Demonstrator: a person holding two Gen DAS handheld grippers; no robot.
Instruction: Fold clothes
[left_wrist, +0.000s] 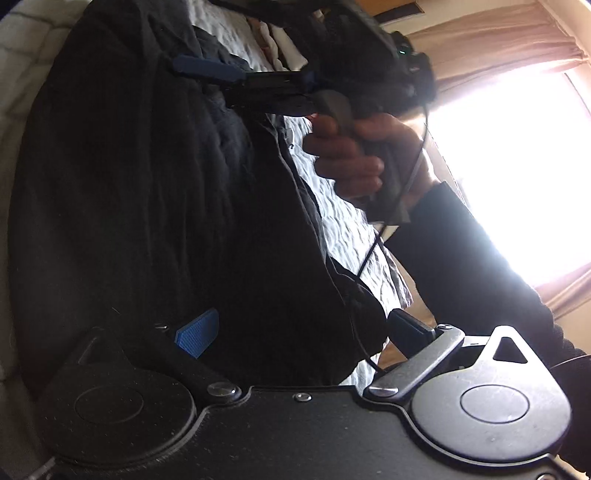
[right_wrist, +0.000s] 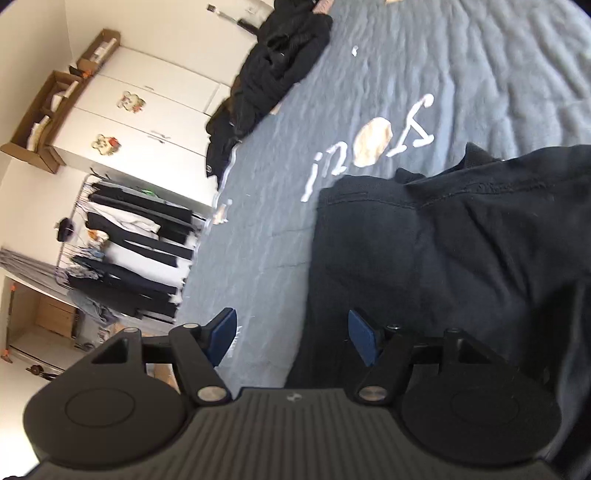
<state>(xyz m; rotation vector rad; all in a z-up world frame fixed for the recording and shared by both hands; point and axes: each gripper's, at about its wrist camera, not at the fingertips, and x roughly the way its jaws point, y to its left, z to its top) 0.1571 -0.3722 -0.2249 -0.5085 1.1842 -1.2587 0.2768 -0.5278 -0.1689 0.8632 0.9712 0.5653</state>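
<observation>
A black garment (right_wrist: 443, 258) lies spread on the grey-blue bed cover (right_wrist: 369, 74); its left edge runs down between my right gripper's blue pads. My right gripper (right_wrist: 291, 338) is open just above that edge, and the pads press on nothing. In the left wrist view the same black garment (left_wrist: 147, 203) fills the left and middle of the picture. My left gripper (left_wrist: 301, 332) is open wide close over it, one blue pad (left_wrist: 197, 334) against the cloth's dark surface. The right gripper (left_wrist: 199, 70) shows there from the side, over the garment's far part, held by a hand (left_wrist: 351, 158).
A pile of dark clothes (right_wrist: 273, 62) sits at the bed's far side. Beyond the bed stand a white wardrobe (right_wrist: 147, 122) with cardboard boxes (right_wrist: 55, 110) on top and a rack of hanging clothes (right_wrist: 136, 251). A bright curtained window (left_wrist: 517, 166) is behind the person's sleeve.
</observation>
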